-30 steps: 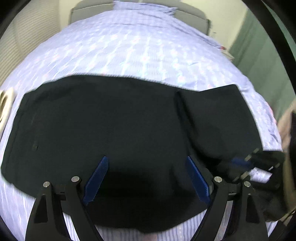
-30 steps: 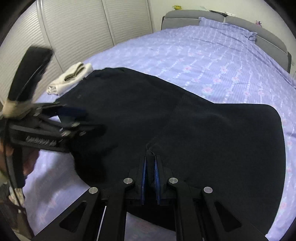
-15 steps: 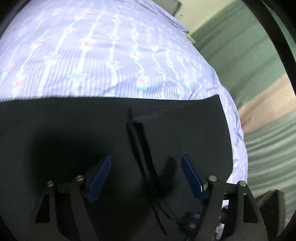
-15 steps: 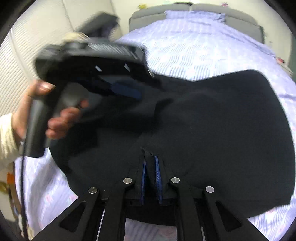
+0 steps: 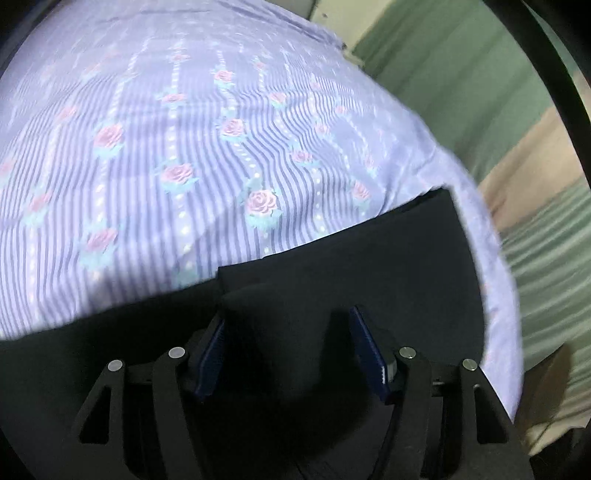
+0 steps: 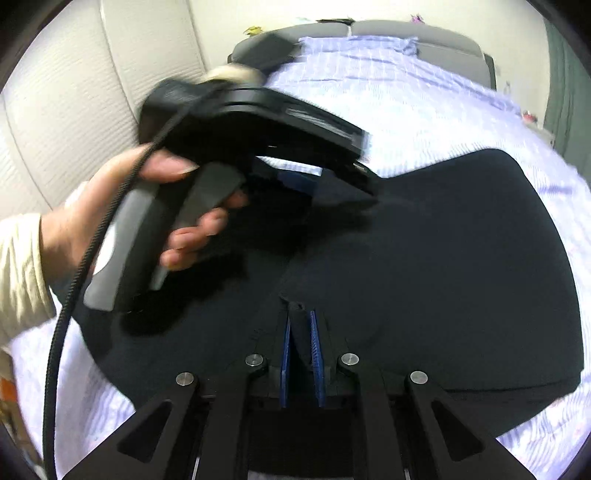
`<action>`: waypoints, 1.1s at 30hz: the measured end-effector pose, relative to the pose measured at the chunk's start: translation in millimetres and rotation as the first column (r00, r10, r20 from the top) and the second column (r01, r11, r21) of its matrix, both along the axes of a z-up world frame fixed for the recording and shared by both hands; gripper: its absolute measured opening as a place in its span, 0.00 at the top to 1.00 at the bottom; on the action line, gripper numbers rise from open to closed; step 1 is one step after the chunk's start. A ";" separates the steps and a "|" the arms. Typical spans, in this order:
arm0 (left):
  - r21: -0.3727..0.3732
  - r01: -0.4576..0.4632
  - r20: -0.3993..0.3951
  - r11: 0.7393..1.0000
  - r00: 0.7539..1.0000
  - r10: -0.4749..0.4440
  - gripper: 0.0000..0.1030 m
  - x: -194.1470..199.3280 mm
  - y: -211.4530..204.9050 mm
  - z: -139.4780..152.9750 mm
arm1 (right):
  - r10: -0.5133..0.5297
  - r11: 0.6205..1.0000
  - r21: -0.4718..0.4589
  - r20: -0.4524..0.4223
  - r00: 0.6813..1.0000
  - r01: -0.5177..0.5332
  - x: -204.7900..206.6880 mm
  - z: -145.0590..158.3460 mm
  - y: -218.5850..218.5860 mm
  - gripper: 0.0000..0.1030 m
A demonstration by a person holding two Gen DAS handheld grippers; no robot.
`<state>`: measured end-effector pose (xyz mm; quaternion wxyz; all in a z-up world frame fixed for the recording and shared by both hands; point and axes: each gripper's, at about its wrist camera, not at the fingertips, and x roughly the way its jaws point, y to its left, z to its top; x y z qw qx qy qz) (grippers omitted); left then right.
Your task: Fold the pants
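Black pants lie flat on a bed with a lilac flowered sheet. My right gripper is shut on a fold of the pants at their near edge. My left gripper is open, its blue pads either side of a raised edge of a folded layer of the pants near the far side. In the right wrist view the left gripper comes in from the left, held in a hand, low over the cloth.
The bed's grey headboard and a pillow are at the far end. White wardrobe doors stand on the left. A green curtain hangs beyond the bed's right edge, where the sheet drops off.
My left gripper has swung right across the pants and down to the folded layer's edge, narrowing its opening. My right gripper has kept its hold on the near fold.
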<state>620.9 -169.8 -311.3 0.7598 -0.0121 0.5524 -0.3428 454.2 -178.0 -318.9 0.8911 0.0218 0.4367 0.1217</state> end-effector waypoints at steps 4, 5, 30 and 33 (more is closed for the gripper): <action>-0.045 -0.052 -0.064 0.998 0.997 0.049 0.75 12.8 15.3 -2.9 | -0.043 0.996 0.072 -0.056 0.998 0.047 3.9 -13.5 -10.1 0.87; -0.058 -0.089 -0.083 0.994 0.993 0.084 0.84 15.0 28.2 -2.9 | -0.052 0.994 0.095 -0.066 0.996 0.058 4.1 -13.6 -15.1 0.87; -0.061 -0.312 -0.027 0.948 0.950 0.311 0.24 -74.6 106.7 48.0 | -0.133 0.987 0.087 0.001 0.991 0.133 -49.2 60.0 -35.4 0.48; -0.088 -0.318 -0.103 0.944 0.945 0.309 0.26 -109.2 101.2 36.6 | -0.263 0.965 0.004 0.060 0.963 0.264 -62.6 67.1 -67.6 0.47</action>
